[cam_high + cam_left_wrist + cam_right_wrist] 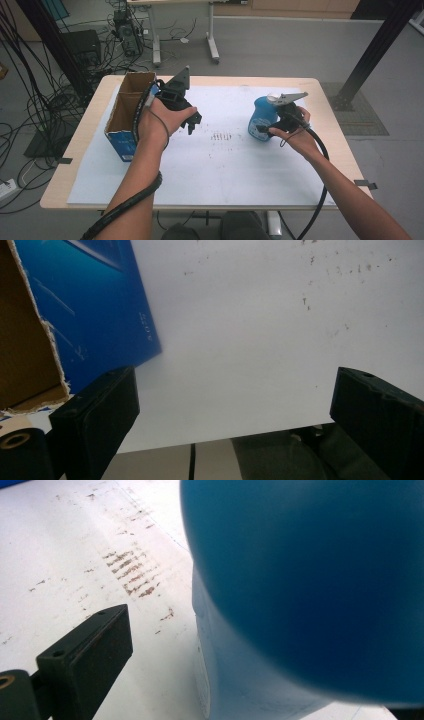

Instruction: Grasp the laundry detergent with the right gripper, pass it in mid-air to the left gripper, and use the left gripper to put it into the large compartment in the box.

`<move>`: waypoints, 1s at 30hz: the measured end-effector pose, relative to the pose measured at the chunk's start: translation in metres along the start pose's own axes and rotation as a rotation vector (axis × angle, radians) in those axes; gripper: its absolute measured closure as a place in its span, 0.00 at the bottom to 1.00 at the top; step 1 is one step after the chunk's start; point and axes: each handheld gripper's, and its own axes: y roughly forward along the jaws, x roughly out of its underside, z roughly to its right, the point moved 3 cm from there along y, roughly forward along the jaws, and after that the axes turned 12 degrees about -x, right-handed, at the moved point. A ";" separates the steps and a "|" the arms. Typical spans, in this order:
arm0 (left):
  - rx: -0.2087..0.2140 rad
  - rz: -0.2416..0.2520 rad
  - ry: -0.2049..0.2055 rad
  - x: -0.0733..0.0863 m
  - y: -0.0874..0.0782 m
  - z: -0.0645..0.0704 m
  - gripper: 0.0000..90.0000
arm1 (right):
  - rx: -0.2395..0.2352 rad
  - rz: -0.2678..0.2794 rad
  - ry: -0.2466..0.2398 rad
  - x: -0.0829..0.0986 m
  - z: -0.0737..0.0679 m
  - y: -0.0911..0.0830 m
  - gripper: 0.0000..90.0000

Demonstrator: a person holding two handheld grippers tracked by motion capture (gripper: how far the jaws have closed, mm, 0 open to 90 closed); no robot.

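Your right tool (270, 128) is right up against the blue jug (262, 118) on the white surface (225, 170); can't tell whether it's gripping. Your left tool (192, 121) hangs spread wide, empty, beside the blue-sided cardboard box (126, 107). The box's print is too blurry to read.

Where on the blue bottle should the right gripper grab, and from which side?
Judging by its pose, grip the blue bottle across its round body, below the pale cap, coming in level from its right side, where the right gripper already is. The bottle stands upright on the white sheet, so the sides are free; the shoulder narrows and might slip.
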 end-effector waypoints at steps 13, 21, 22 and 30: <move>-0.003 -0.001 0.003 0.000 0.000 -0.001 0.07 | 0.002 0.015 0.010 0.000 0.001 0.001 0.02; -0.002 -0.002 0.006 0.000 0.000 -0.001 0.07 | 0.000 0.016 0.008 0.001 0.001 0.003 0.02; -0.001 -0.003 0.003 0.001 0.000 -0.001 0.07 | 0.001 0.015 0.009 0.001 0.001 0.003 0.03; -0.005 -0.007 0.000 0.001 0.001 -0.003 0.07 | 0.016 0.034 0.007 0.003 0.005 0.002 0.08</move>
